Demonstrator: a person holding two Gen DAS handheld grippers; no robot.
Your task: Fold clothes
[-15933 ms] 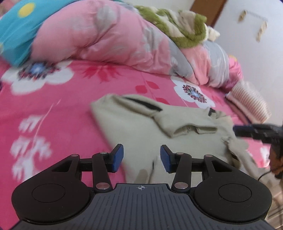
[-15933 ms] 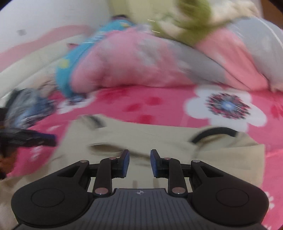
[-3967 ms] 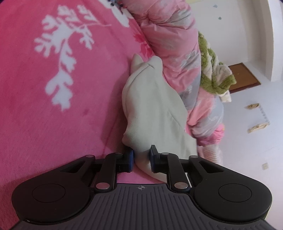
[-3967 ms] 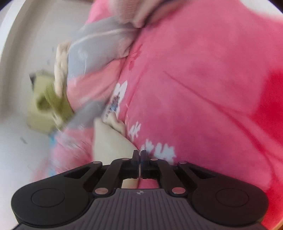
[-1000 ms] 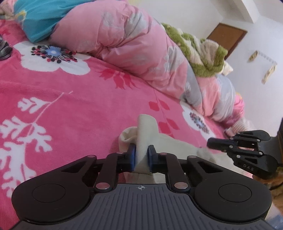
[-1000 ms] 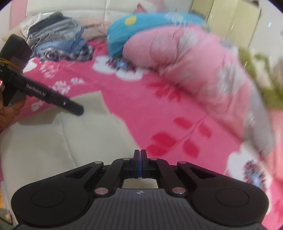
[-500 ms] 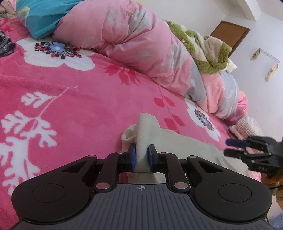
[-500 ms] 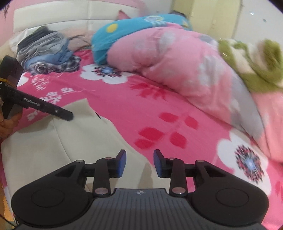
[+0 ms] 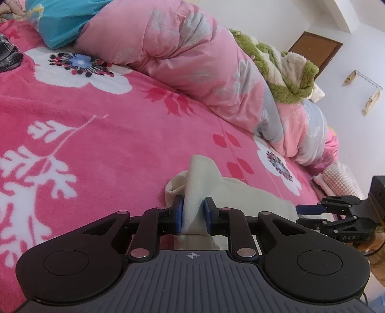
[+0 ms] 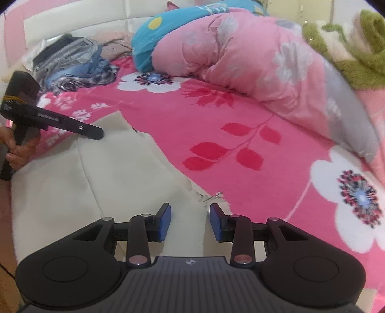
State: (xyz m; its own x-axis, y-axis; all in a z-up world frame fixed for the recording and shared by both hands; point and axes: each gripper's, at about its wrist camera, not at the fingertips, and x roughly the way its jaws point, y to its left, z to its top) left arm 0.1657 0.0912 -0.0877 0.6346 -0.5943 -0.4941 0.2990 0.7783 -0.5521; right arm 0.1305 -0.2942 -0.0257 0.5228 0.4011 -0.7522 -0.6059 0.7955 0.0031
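A beige garment (image 9: 243,192) lies on the pink flowered bedspread (image 9: 96,134). My left gripper (image 9: 193,211) pinches an upright fold at the garment's near left corner; its jaws are opening, with the cloth still between the blue pads. In the right wrist view the same garment (image 10: 120,173) spreads out flat to the left. My right gripper (image 10: 190,216) hangs open over its frayed right edge, with cloth below the pads but not gripped. Each gripper shows in the other's view: the right gripper (image 9: 299,215) at the far right, the left gripper (image 10: 96,132) at the left, held by a hand (image 10: 16,154).
A rolled pink quilt (image 9: 192,60) with a blue pillow (image 9: 62,21) and a green fleece blanket (image 9: 284,69) runs along the back. A pile of folded clothes (image 10: 69,65) sits by the white headboard (image 10: 72,26). A white wall and a brown door (image 9: 315,53) lie beyond.
My right gripper has gone from shut to open and swung down over the garment's right edge. The left gripper's pads have spread slightly around the fold; that hand has stayed in place.
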